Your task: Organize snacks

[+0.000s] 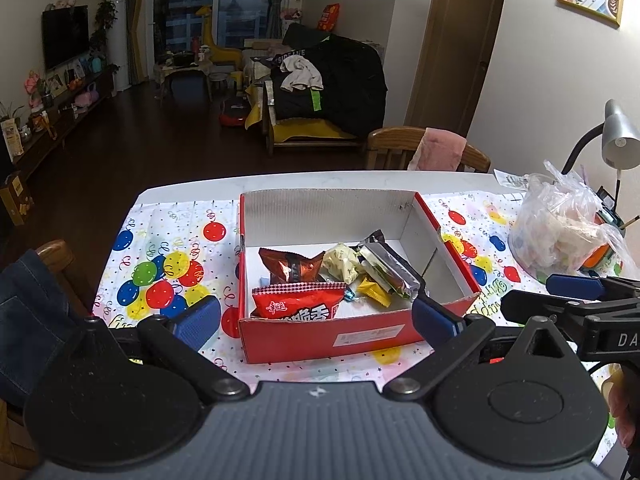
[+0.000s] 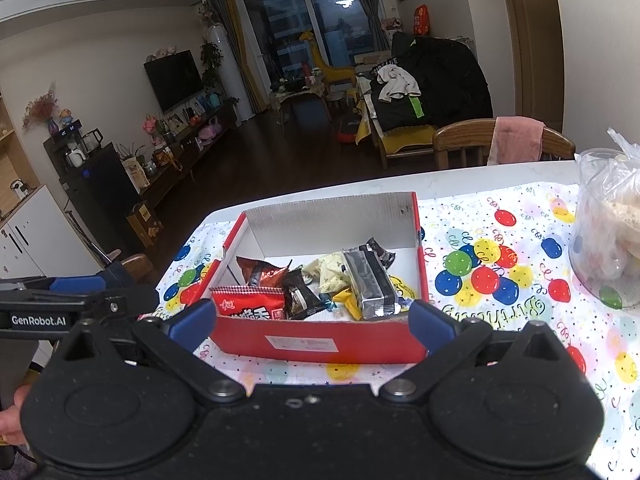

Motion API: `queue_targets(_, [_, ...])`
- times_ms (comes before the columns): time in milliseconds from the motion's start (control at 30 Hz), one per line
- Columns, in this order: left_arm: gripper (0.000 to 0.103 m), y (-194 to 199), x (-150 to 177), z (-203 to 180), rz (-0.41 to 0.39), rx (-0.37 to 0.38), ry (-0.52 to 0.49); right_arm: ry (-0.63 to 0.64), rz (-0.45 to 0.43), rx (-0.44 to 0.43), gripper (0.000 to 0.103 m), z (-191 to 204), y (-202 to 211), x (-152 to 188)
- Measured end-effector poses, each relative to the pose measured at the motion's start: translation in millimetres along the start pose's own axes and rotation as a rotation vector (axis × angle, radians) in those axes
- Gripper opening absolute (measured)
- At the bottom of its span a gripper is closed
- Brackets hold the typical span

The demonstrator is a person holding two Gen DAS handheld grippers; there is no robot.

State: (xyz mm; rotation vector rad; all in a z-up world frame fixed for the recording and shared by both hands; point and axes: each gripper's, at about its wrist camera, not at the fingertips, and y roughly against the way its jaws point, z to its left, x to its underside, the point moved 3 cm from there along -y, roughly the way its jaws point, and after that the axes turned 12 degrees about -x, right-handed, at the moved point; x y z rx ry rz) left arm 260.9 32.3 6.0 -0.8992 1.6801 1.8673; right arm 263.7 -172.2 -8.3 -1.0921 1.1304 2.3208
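A red cardboard box (image 1: pixel 360 336) with white inside stands on the balloon-print tablecloth; it also shows in the right wrist view (image 2: pixel 320 346). Inside lie several snacks: a red packet (image 1: pixel 298 304) (image 2: pixel 248 304), a brown packet (image 1: pixel 290 266), a pale yellow wrapper (image 1: pixel 340 262) and a silver-black bar (image 1: pixel 390 274) (image 2: pixel 370 282). My left gripper (image 1: pixel 318 318) is open and empty, just before the box's near wall. My right gripper (image 2: pixel 314 320) is open and empty, also at the near wall. Each gripper shows in the other's view at the side.
A clear plastic bag of food (image 1: pixel 560 228) (image 2: pixel 608 232) sits on the table at the right, beside a desk lamp (image 1: pixel 618 136). A wooden chair with a pink cloth (image 1: pixel 432 152) stands behind the table. The table's far edge (image 1: pixel 320 180) is beyond the box.
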Motion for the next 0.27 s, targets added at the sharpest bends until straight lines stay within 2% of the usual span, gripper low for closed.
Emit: queue_targets(267, [0.102, 3.1, 5.1, 4.0, -0.003, 0.008, -0.012, -0.015, 0.008, 0.012, 0.103, 0.4, 2.1, 5.1])
